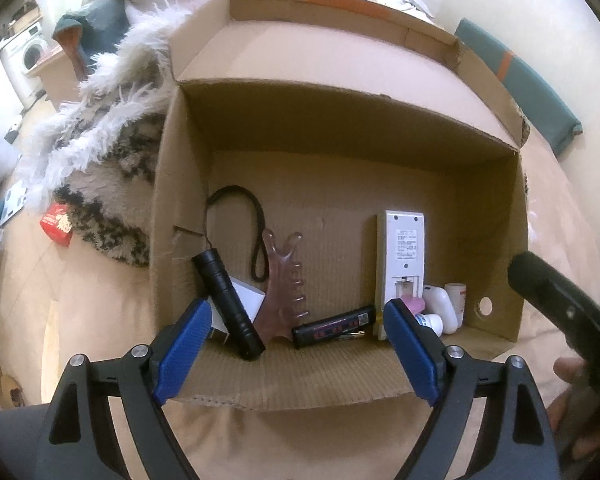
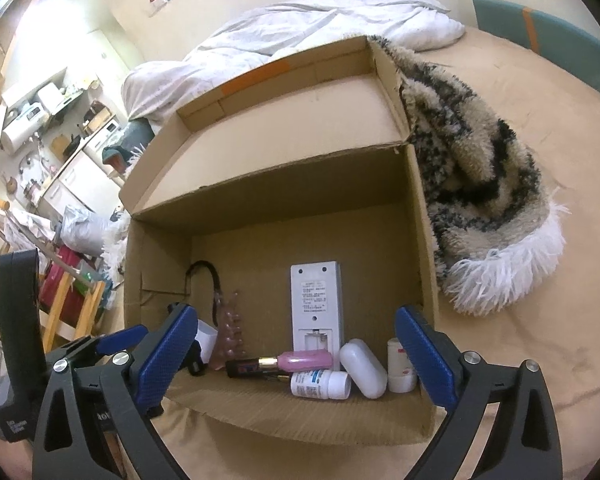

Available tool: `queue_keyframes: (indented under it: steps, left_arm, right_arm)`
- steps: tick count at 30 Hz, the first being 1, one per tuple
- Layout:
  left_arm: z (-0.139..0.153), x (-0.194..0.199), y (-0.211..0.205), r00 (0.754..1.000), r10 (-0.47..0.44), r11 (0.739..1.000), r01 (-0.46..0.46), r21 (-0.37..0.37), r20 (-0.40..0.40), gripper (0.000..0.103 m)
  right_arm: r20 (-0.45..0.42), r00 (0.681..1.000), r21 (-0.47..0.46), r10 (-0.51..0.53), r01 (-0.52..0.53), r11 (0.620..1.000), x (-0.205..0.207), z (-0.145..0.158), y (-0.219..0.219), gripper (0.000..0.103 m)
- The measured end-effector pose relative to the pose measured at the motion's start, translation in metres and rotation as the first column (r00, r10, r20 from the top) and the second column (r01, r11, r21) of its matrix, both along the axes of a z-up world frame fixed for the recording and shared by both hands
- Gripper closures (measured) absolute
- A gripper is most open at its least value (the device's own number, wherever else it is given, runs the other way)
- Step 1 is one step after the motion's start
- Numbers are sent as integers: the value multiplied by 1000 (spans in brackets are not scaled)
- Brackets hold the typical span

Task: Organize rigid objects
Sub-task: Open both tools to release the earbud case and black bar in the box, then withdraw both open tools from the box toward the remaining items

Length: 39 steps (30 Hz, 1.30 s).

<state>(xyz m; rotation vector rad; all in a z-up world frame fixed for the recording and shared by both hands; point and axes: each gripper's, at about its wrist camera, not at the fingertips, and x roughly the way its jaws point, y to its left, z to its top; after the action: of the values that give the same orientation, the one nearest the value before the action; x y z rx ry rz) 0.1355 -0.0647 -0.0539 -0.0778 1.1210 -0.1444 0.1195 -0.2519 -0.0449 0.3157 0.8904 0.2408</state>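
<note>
An open cardboard box [image 1: 380, 120] lies on its side on a tan sheet, filling the middle of both views, and the rigid things sit along its lower wall. One white remote [image 1: 400, 268] lies face down with its long axis running up the frame, its open battery bay at the near end. One black flashlight [image 1: 228, 300] slants from upper left to lower right, its strap looping up behind it. One brown comb [image 1: 282, 296] is beside it, teeth to the right. One black battery [image 1: 332, 326] lies nearly level. In the right wrist view there are also one pink tube [image 2: 304, 361] lying level, one pill bottle [image 2: 320, 385] on its side, one white capsule case [image 2: 363, 368] tilted, and one small jar [image 2: 398, 368] upright.

The left gripper [image 1: 296, 354] is wide open and empty; flashlight, comb and battery show between its pads, beyond the tips. The right gripper [image 2: 296, 360] stands fully open, holding nothing; remote, tube, bottle and case show between its pads.
</note>
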Motion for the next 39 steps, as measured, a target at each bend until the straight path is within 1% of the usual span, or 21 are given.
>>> queue_keyframes:
  steps: [2, 3, 6, 7, 9, 13, 16, 19, 21, 23, 26, 30, 33, 39]
  left_arm:
    - [4, -2, 1, 1000, -4, 1000, 4, 13, 17, 17]
    - [6, -3, 1, 1000, -20, 1000, 19, 18, 22, 17]
    - [14, -6, 6, 999, -19, 1000, 19, 9, 29, 16]
    - [16, -6, 7, 999, -14, 1000, 14, 11, 32, 10]
    - [21, -12, 12, 999, -3, 1000, 2, 21, 47, 4]
    - [26, -28, 22, 999, 4, 1000, -5, 13, 41, 3]
    - [27, -43, 27, 1000, -4, 1000, 4, 10, 31, 2]
    - [25, -56, 30, 1000, -10, 1000, 9, 20, 22, 2]
    - [22, -65, 33, 1000, -15, 1000, 15, 8, 0, 2]
    - [17, -72, 35, 1000, -22, 1000, 22, 3, -22, 2]
    - [15, -79, 33, 999, -34, 999, 35, 19, -28, 2]
    - [13, -81, 30, 998, -46, 998, 48, 31, -34, 2]
    - [8, -80, 30, 998, -39, 998, 41, 46, -49, 2]
    - [-4, -77, 35, 995, -11, 999, 16, 51, -99, 2]
  right_arm:
    - [3, 1000, -11, 0, 0, 1000, -5, 2, 0, 0]
    - [6, 1000, -20, -1, 1, 1000, -8, 3, 0, 0]
    - [16, 1000, -36, -5, 6, 999, -20, 9, -3, 0]
    - [19, 1000, -36, -7, 7, 999, -24, 10, -4, 0]
    - [21, 1000, -31, -18, 19, 999, -34, 11, -7, 0]
    - [-12, 999, 8, -44, 44, 999, -51, 6, -13, 0]
    - [-32, 998, 10, -48, 48, 999, -61, 1, -12, 0]
    - [-60, 997, 10, -43, 44, 999, -68, -5, -8, 0]
    - [-79, 996, 8, -38, 39, 999, -73, -10, -5, 0]
    - [-97, 995, -10, -35, 35, 999, -77, -14, 0, 0]
    - [-111, 993, -34, -27, 23, 999, -81, -18, 5, 0]
    - [-138, 990, -75, -26, 16, 997, -82, -25, 10, 0]
    - [-167, 986, -99, -21, 5, 995, -81, -33, 13, 0]
    - [-266, 964, -72, -6, -14, 997, -74, -56, 14, 0]
